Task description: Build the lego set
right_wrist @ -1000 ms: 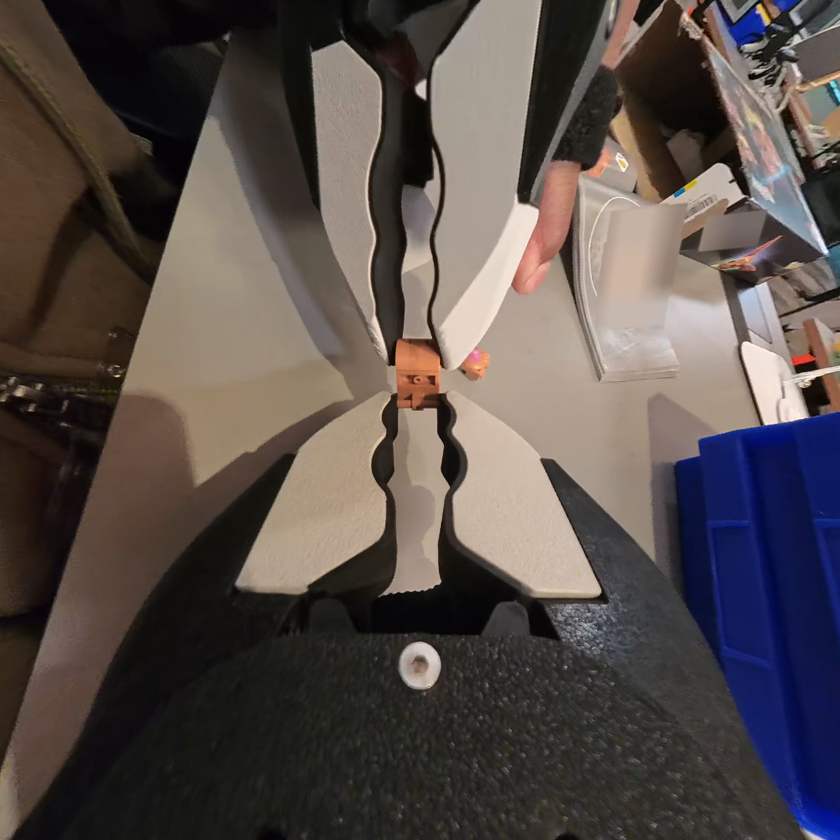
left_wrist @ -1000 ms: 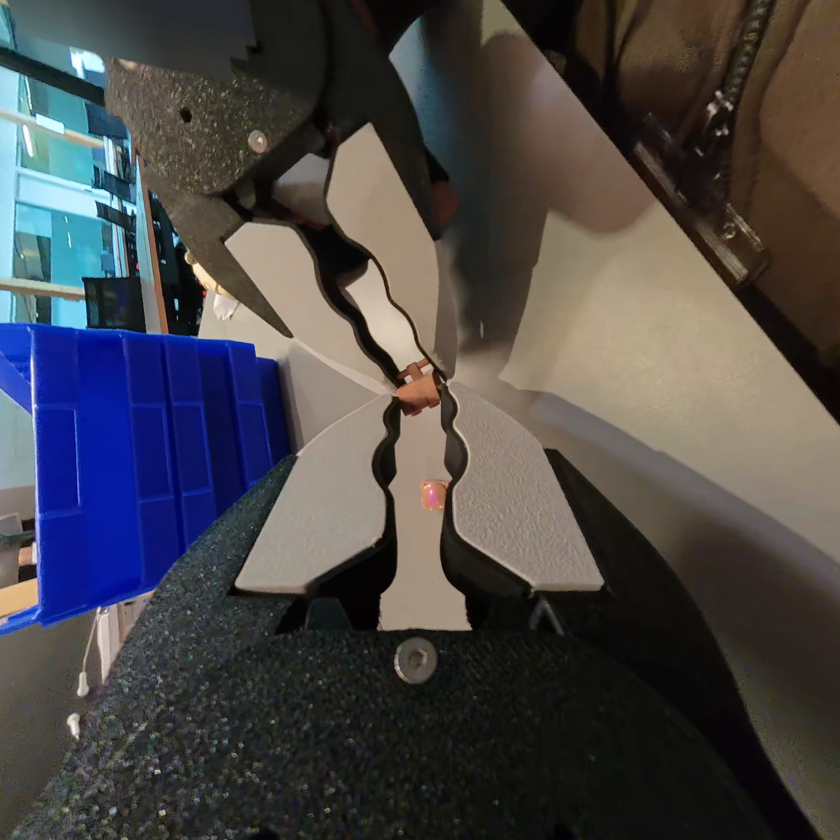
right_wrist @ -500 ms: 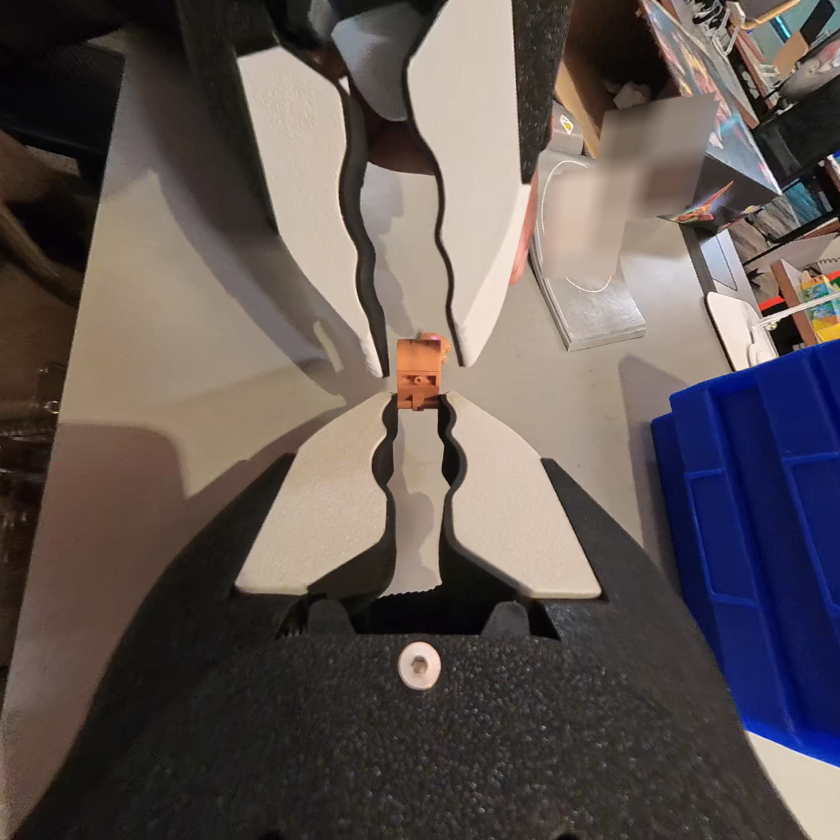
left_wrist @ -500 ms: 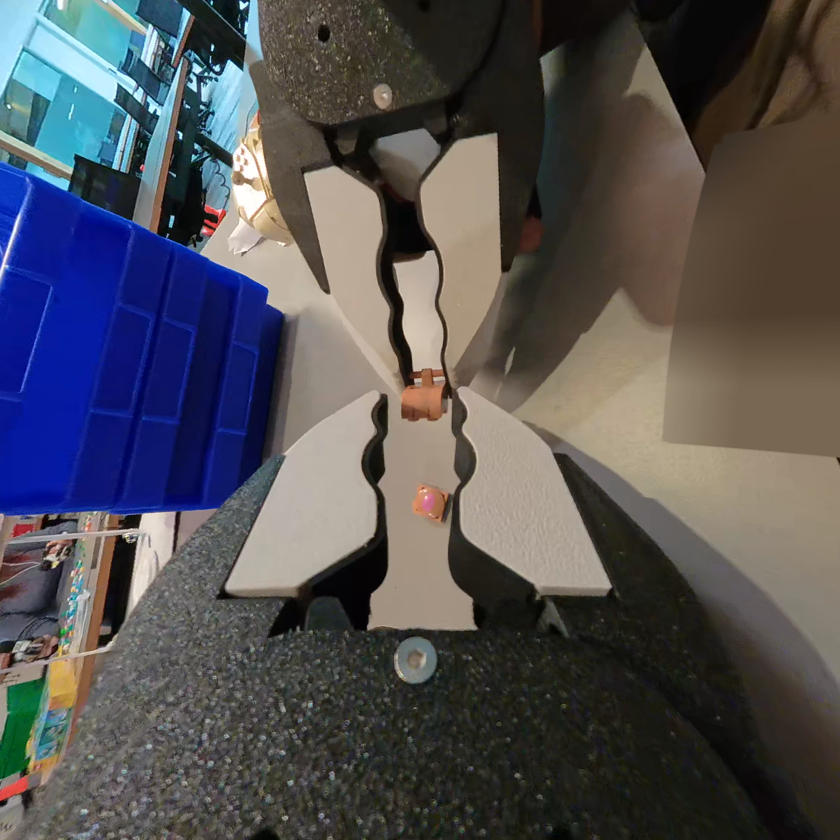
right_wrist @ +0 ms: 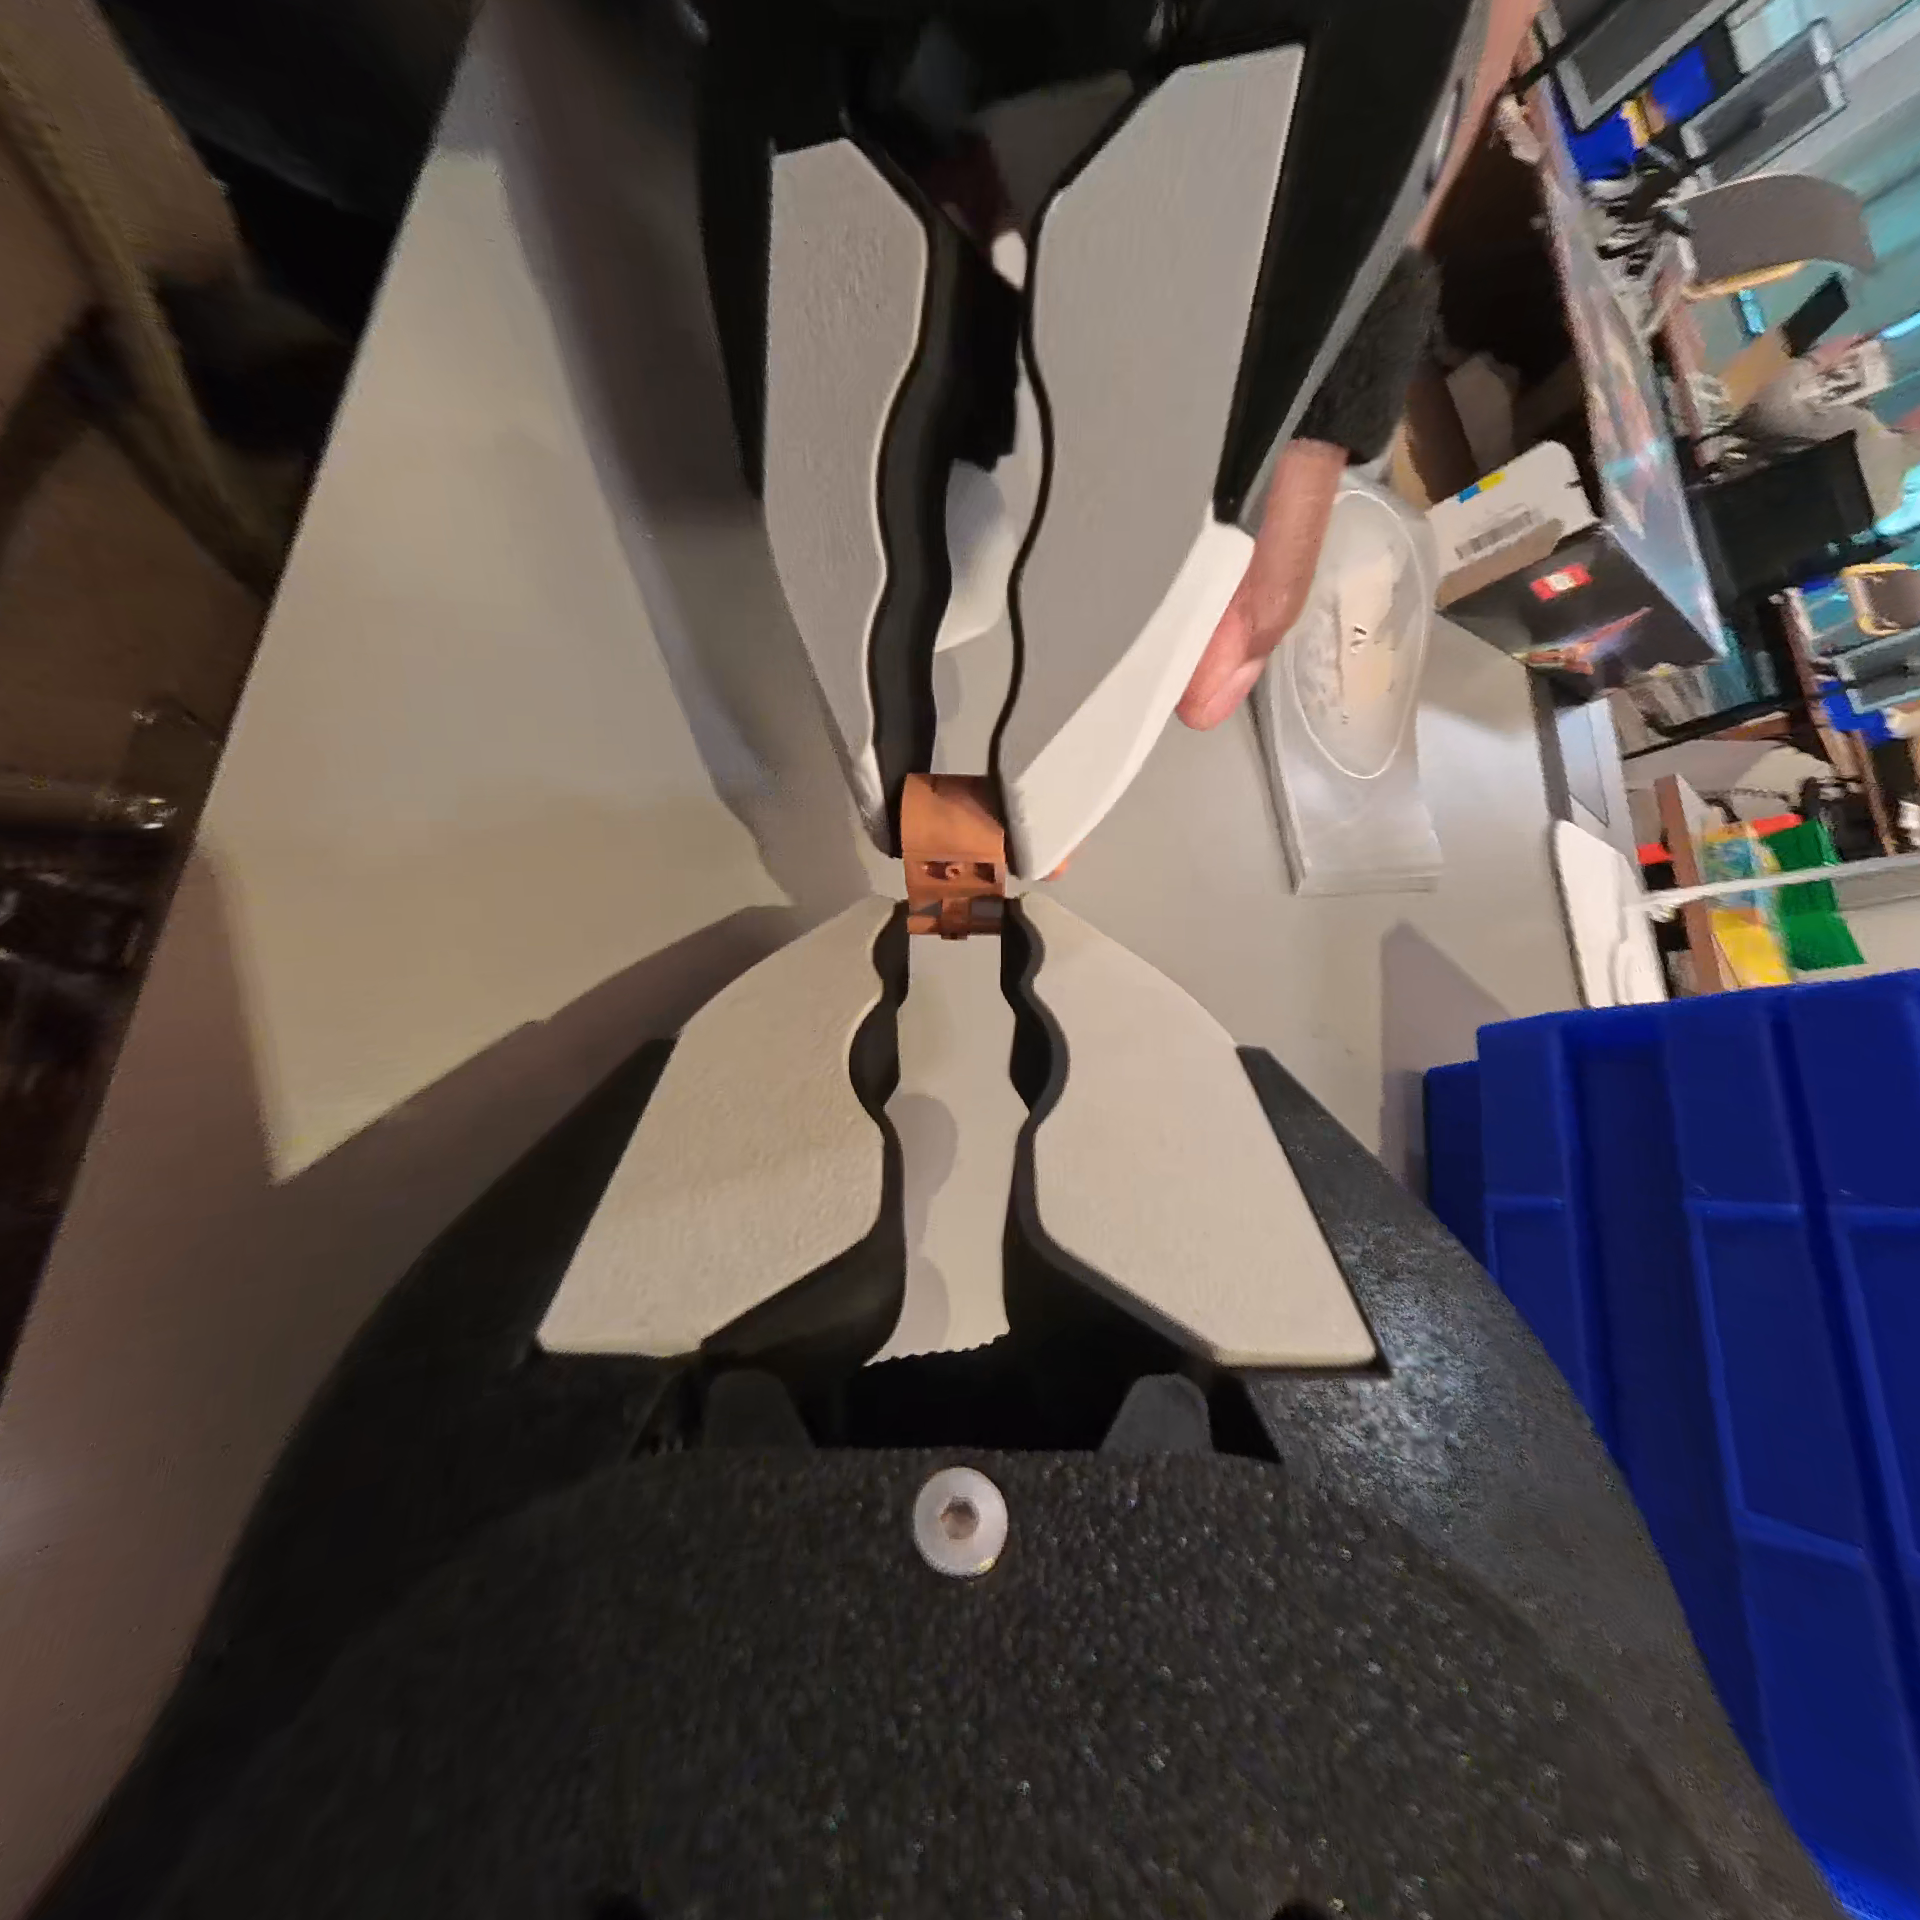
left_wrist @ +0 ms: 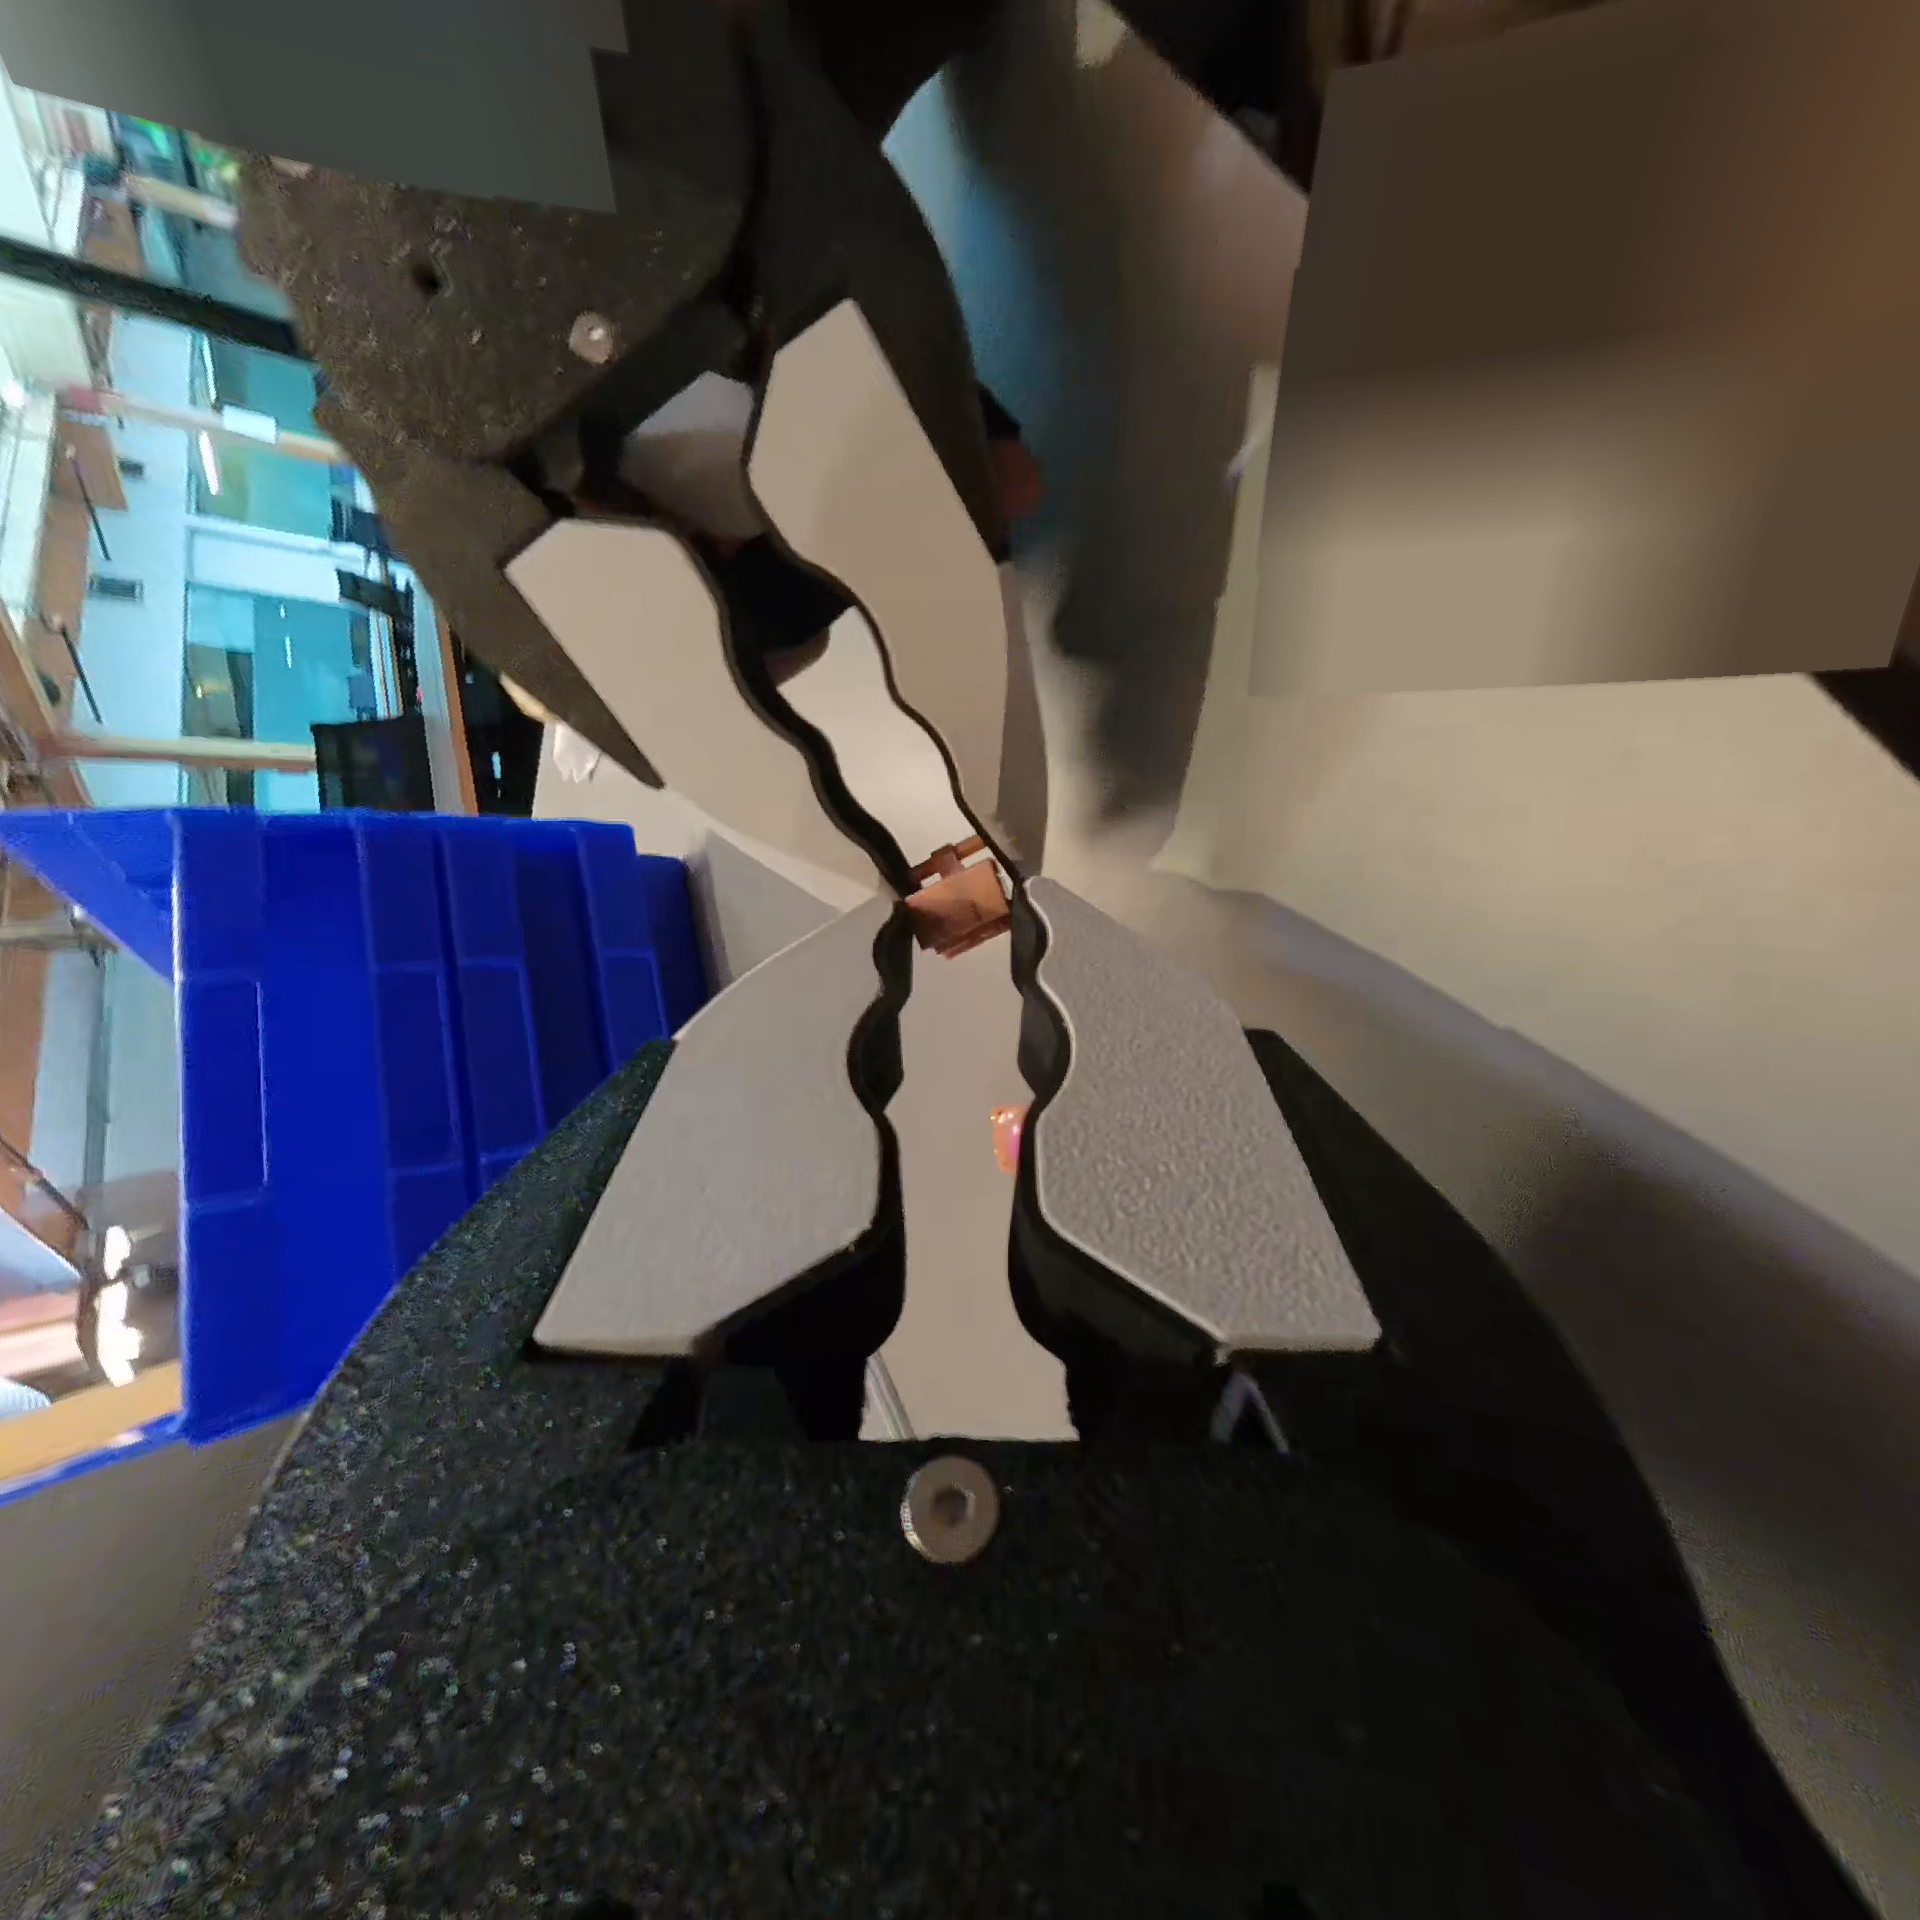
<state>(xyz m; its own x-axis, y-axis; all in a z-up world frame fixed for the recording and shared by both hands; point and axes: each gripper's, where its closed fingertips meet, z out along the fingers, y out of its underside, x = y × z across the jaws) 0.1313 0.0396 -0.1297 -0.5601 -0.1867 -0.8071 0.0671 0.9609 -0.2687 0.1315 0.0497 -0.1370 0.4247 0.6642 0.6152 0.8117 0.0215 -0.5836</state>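
We pinch one small brown lego piece point(left_wrist: 954, 914) between both tools, left tool point(left_wrist: 961, 920) and right tool point(right_wrist: 954, 916), tip to tip, above the pale grey surface point(right_wrist: 499, 748).

Left gripper point(left_wrist: 958, 914): black speckled body, coarse-grained; two pale grey fingers point(left_wrist: 748, 1143) with wavy black inner edges; one silver hex screw point(left_wrist: 948, 1507) at centre. Right gripper point(right_wrist: 956, 914): same build; off-white fingers point(right_wrist: 1153, 1153); matching screw point(right_wrist: 958, 1525). Person's hand point(right_wrist: 1262, 582): black cuff point(right_wrist: 1371, 353), possibly a fingerless glove; view blurred.
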